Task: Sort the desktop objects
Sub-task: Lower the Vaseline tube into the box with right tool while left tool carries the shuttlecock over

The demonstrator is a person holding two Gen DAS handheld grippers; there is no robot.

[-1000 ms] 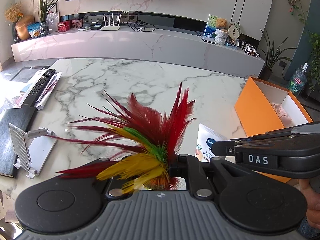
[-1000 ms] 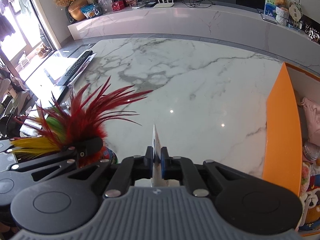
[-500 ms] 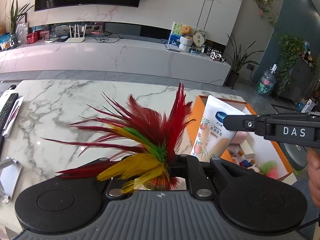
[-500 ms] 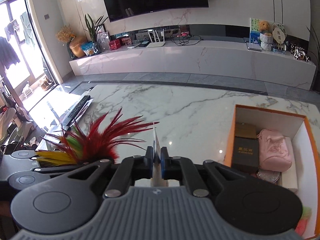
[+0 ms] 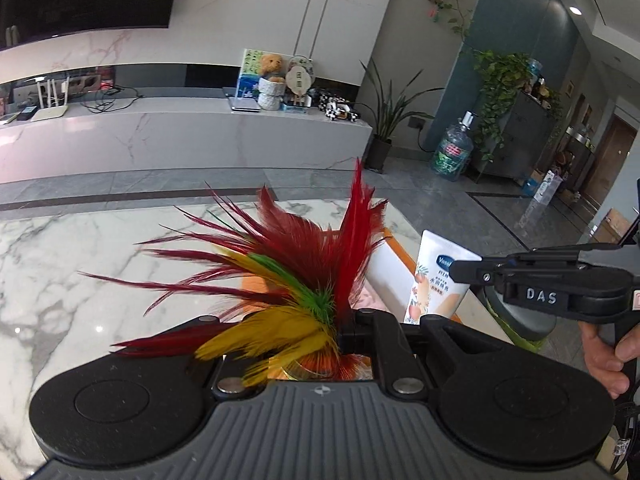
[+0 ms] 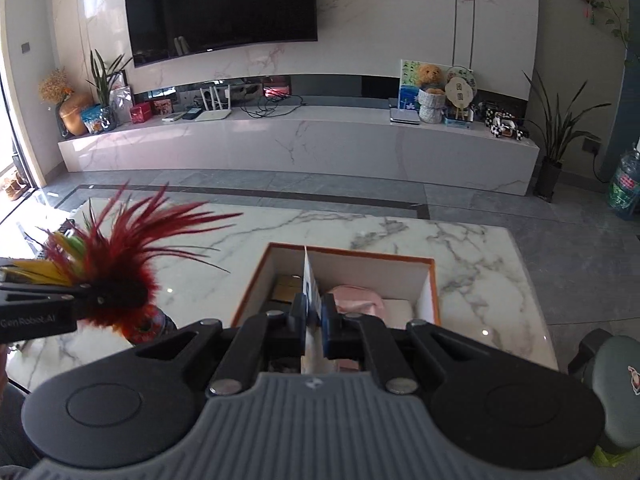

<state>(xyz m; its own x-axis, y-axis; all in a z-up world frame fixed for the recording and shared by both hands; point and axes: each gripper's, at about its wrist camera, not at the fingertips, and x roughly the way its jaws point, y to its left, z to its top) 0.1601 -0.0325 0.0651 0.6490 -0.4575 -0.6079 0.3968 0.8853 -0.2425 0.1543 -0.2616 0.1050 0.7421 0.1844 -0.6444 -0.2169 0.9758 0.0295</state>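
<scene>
My left gripper (image 5: 344, 332) is shut on a feather shuttlecock (image 5: 296, 276) with red, yellow and green plumes, held above the marble table. It also shows at the left of the right wrist view (image 6: 116, 280). My right gripper (image 6: 314, 316) is shut on a white lotion tube (image 6: 310, 280), seen edge-on and held over the orange box (image 6: 432, 280). The tube (image 5: 436, 280) and the right gripper's fingers (image 5: 532, 276) show at the right of the left wrist view, beside the orange box's rim (image 5: 404, 256).
The orange box holds a pink pouch (image 6: 356, 298) and a dark box (image 6: 286, 284). The marble table (image 6: 472, 256) ends just right of the box, with grey floor beyond. A grey-green stool (image 6: 616, 380) stands at the right. A long TV console (image 6: 300, 140) lines the far wall.
Both grippers have swung right and lifted with their loads. The lotion tube has moved from beside the orange box to over its inside. The remote and phone stand have left the left wrist view.
</scene>
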